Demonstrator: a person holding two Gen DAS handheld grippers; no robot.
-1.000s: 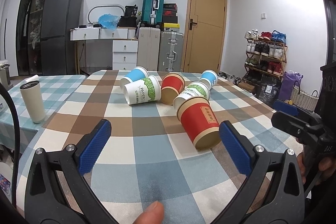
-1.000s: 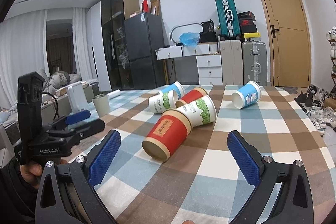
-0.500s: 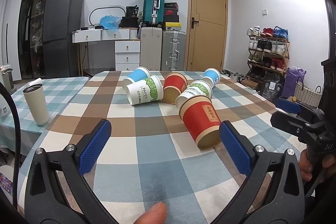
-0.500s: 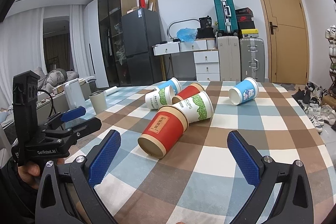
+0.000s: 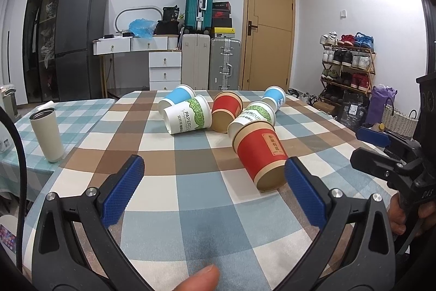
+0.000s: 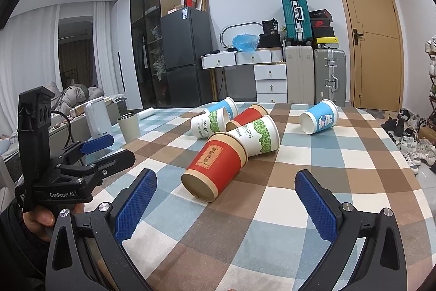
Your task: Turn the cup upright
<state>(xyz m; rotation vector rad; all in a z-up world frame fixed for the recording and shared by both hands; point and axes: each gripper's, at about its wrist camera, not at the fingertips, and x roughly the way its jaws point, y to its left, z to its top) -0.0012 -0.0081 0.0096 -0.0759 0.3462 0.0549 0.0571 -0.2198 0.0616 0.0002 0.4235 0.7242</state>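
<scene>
A room with a wooden door (image 5: 268, 26), a dark fridge (image 5: 79, 42) and stacked suitcases (image 5: 199, 4) sits behind a checked tablecloth (image 5: 190, 198) covering the table. On it six paper cups lie on their sides in a loose cluster; the nearest red cup (image 6: 214, 167) rests with its open mouth toward the far side, base toward the grippers, touching a green-leaf cup (image 6: 256, 135) behind it. The left gripper (image 5: 215, 187) and right gripper (image 6: 224, 202) both hover spread wide, holding nothing, short of the red cup. A beige tumbler (image 5: 47, 135) stands upright at the left.
</scene>
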